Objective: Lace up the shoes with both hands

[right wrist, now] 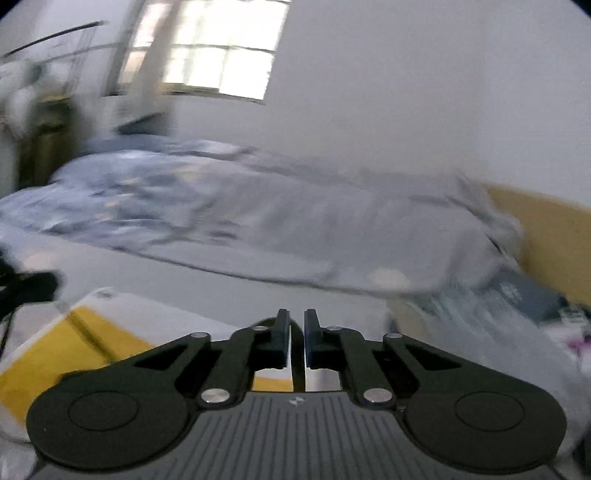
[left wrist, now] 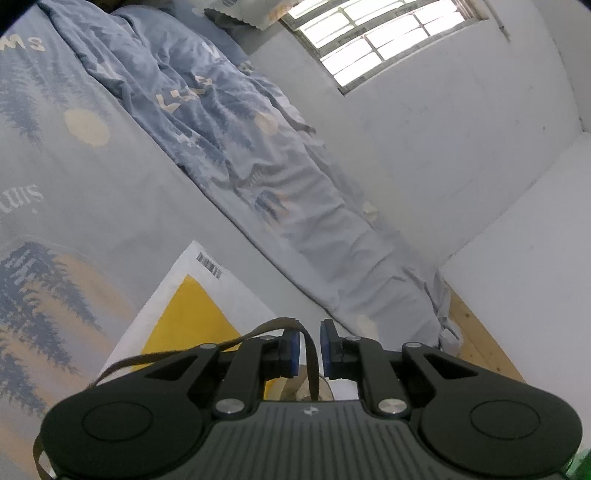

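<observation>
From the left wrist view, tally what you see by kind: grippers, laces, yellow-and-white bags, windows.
Grippers: 1, the left gripper
Laces: 1, the brown lace
Yellow-and-white bags: 1, the bag
Windows: 1, the window
Total: 4

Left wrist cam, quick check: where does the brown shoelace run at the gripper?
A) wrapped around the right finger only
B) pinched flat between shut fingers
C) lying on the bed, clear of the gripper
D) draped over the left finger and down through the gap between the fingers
D: the flat brown shoelace arches over the left finger's blue pad and drops through the open gap of the left gripper.
</observation>
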`<state>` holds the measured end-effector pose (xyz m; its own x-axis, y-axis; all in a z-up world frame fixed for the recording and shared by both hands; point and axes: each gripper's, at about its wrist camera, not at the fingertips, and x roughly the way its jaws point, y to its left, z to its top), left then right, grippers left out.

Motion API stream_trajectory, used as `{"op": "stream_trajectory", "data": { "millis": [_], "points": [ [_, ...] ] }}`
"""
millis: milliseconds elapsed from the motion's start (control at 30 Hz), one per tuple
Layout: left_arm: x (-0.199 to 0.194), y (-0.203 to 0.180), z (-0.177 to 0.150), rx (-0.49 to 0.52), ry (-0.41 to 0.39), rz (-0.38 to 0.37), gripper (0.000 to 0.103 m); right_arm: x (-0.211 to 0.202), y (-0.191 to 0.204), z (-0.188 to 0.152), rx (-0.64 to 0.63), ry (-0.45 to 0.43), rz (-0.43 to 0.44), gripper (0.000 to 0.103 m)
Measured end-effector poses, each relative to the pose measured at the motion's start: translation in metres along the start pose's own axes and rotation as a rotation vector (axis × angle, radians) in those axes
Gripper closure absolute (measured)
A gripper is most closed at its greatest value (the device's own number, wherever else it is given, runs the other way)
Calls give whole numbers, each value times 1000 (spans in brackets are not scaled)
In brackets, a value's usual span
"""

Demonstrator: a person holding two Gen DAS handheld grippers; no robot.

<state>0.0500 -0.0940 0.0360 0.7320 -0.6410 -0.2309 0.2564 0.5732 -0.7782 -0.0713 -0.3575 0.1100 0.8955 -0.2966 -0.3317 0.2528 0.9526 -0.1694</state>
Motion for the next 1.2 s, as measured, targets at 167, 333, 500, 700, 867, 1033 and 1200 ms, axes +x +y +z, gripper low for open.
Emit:
{"op": "stream_trajectory", "data": {
  "millis": [167,333,500,700,867,1033,1200],
  "points": [
    [1,-3,-1,9,-2,-15,94,-8,-4,-3,60,-29,71,50],
    [2,-9,-5,56,5,-40,94,-23,30,-3,-94,-70,252,50],
    [2,-13,-9,74,29,-86,94,-32,93,-14,-348,-62,379,52],
    [-1,-17,-13,88,51,-128,98,-24,136,-27,-467,-85,349,71],
    [-4,-14,-11,74,52,-136,98,-22,152,-32,-492,-121,315,101],
    [-14,-4,1,10,-19,-129,98,-21,143,-32,-457,-112,302,103],
    [-32,8,18,-25,-157,-97,99,-12,130,-28,-431,-88,252,103]
  ]
}}
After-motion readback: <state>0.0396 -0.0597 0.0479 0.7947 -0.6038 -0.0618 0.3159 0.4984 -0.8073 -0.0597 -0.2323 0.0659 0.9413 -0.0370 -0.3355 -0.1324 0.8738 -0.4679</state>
